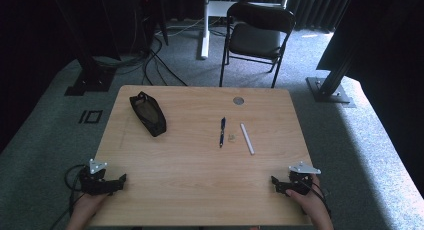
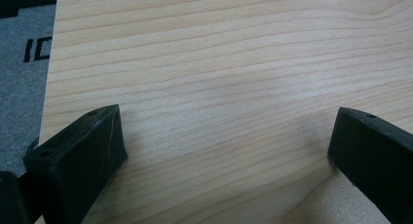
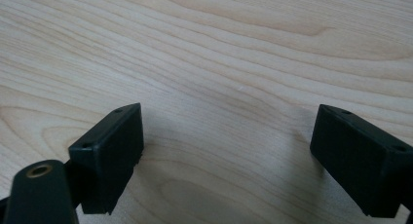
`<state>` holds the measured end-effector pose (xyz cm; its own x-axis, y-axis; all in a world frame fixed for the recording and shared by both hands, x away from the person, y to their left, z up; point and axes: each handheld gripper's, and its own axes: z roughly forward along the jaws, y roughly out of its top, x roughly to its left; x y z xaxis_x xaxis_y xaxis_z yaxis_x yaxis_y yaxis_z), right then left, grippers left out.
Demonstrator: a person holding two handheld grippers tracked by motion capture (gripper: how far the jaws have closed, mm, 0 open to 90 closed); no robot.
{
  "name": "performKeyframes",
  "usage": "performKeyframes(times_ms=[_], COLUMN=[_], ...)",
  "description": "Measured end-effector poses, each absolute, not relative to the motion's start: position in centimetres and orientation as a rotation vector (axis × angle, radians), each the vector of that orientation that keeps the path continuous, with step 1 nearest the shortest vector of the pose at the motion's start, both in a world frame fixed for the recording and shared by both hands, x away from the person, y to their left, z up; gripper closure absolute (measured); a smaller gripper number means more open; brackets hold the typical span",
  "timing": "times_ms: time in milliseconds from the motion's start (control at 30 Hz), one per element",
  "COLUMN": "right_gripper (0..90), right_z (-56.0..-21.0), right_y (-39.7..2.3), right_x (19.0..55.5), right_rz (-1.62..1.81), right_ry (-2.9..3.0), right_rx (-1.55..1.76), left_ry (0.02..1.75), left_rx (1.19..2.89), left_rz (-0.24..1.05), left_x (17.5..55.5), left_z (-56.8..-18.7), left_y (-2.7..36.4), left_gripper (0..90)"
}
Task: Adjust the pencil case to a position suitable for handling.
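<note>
Both tools, left (image 1: 120, 180) and right (image 1: 274, 182), rest spread and empty; black pouch (image 1: 148, 113) lies zipped, contents hidden.

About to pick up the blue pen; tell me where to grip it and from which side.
Grip the blue pen at mid-barrel, coming straight down from above. It lies flat on the table, pointing away from the person, so set the jaws across its thin barrel. The right tool, jaws open, is probably nearer.

Grey carpet floor (image 1: 350, 135); black folding chair (image 1: 257, 35) beyond the wooden table (image 1: 200, 180); dark curtains (image 1: 320, 7) behind.
</note>
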<state>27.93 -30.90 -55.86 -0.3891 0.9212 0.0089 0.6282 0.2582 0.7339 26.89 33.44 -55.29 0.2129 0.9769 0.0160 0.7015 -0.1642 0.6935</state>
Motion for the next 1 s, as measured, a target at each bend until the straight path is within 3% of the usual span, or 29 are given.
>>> performKeyframes(times_ms=[1000], right_gripper=[13.0], right_z=[-55.08], right_y=[-30.1], right_x=[28.53], right_rz=[0.966], right_ry=[2.094], right_rx=[1.402], left_ry=[1.549], left_rx=[1.935], left_rz=[0.642], left_x=[26.88], left_z=[-55.29], left_y=[33.44], left_gripper=[0.4])
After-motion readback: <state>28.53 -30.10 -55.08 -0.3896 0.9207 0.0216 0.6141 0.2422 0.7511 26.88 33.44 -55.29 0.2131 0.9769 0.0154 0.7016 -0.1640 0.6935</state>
